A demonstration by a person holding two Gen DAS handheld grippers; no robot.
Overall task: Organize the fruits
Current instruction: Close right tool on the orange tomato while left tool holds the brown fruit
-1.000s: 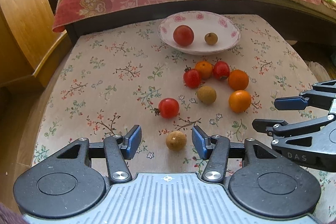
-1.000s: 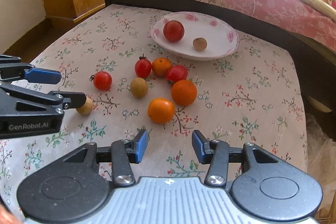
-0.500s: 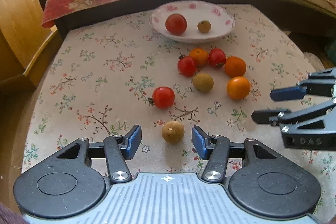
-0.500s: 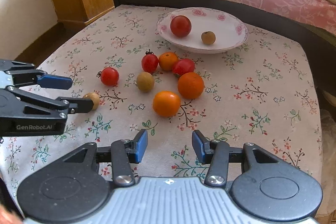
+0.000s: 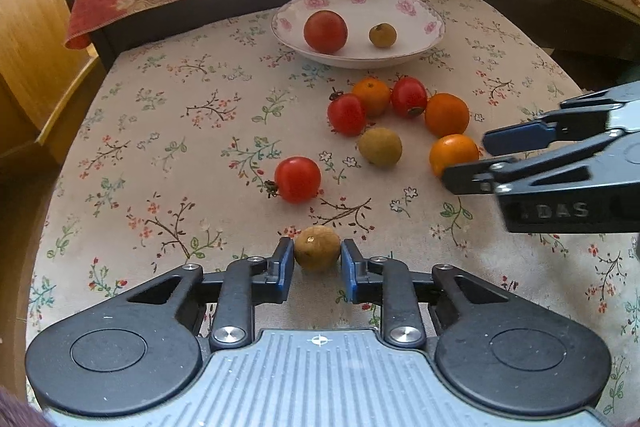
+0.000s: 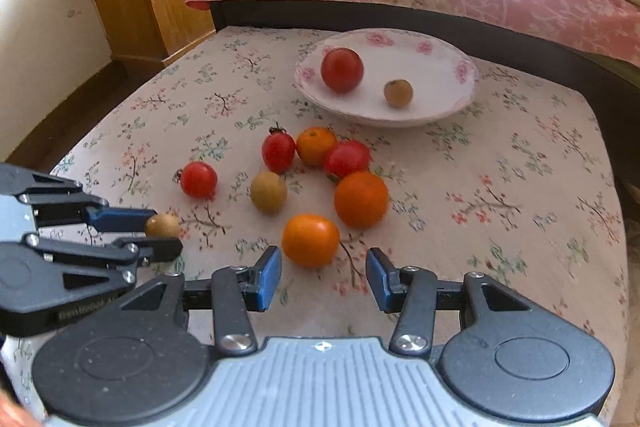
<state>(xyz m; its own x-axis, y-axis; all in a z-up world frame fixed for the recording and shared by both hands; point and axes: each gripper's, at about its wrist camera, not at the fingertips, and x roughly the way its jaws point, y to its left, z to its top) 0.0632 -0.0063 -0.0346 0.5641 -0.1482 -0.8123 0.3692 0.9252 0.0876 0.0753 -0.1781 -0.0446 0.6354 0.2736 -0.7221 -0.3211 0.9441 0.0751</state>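
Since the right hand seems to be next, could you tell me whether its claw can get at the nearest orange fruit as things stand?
Probably yes. The right claw is open, and the nearest orange fruit lies just ahead of its tips, with bare tablecloth between. The left claw, shut on a small brown fruit, sits off to one side.

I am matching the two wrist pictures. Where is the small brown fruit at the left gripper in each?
Left wrist: the brown fruit sits bottom centre, between the left gripper's blue pads.
Right wrist: the same fruit is at far left, between those fingers.
Shared landmark: the flowered bowl behind the loose fruit.
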